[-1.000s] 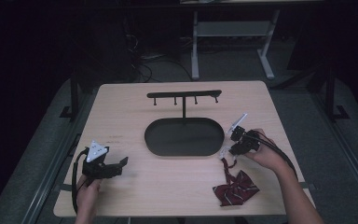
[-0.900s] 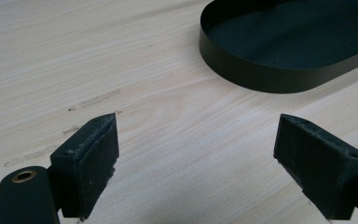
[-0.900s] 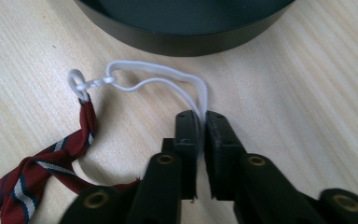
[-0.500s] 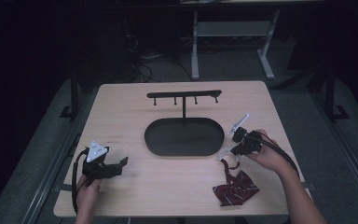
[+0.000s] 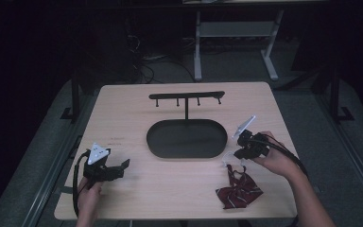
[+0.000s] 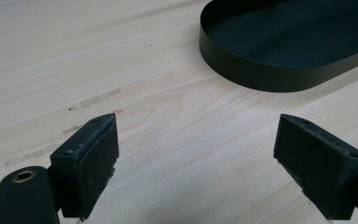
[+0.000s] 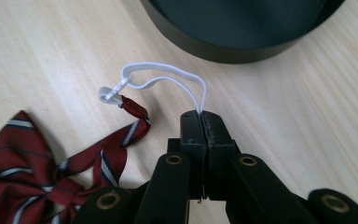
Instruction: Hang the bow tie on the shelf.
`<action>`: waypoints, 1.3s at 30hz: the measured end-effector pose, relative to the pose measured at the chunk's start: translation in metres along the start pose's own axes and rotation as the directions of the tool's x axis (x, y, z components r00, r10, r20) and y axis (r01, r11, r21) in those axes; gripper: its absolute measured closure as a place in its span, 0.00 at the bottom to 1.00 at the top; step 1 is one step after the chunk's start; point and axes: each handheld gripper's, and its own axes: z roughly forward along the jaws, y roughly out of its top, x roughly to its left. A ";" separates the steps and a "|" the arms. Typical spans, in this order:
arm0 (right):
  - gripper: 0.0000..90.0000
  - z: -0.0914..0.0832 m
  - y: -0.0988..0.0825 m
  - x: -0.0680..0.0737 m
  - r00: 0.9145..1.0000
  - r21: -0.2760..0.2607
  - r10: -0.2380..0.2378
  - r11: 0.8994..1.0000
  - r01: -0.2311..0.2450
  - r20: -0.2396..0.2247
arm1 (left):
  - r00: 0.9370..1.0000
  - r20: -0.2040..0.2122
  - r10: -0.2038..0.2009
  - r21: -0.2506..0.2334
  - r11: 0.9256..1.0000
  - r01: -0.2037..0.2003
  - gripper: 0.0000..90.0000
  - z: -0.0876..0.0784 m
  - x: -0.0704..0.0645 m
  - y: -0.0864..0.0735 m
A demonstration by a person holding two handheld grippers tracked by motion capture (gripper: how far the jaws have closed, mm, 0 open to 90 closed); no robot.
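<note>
A: Right gripper [image 7: 200, 116] clamped tight on the white loop [image 7: 163, 74], bow tie [image 5: 238, 191] trailing near-left of it on the table

B: And the rack [image 5: 186, 97]?

A: Far-left, past the tray [image 5: 186, 139]. Left gripper [image 6: 196, 154] gapes wide, nothing in it, well apart from the bow tie

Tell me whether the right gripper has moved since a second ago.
Yes. The right gripper, shut on the bow tie's white loop, shifted slightly down-frame, away from the black tray.
</note>
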 end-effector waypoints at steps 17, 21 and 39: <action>0.98 -0.031 0.018 0.024 0.995 -0.042 -0.088 0.995 0.089 0.036 | 1.000 -0.001 0.006 0.003 1.000 -0.006 0.15 0.000 0.000 0.000; 0.98 -0.038 0.023 0.030 0.993 -0.050 -0.114 0.992 0.116 0.043 | 1.000 -0.001 0.006 0.004 1.000 -0.006 0.15 0.000 0.000 0.000; 0.98 -0.055 0.044 0.042 0.984 -0.089 -0.179 0.980 0.180 0.015 | 1.000 -0.003 0.000 0.000 1.000 0.000 0.15 0.000 0.000 0.000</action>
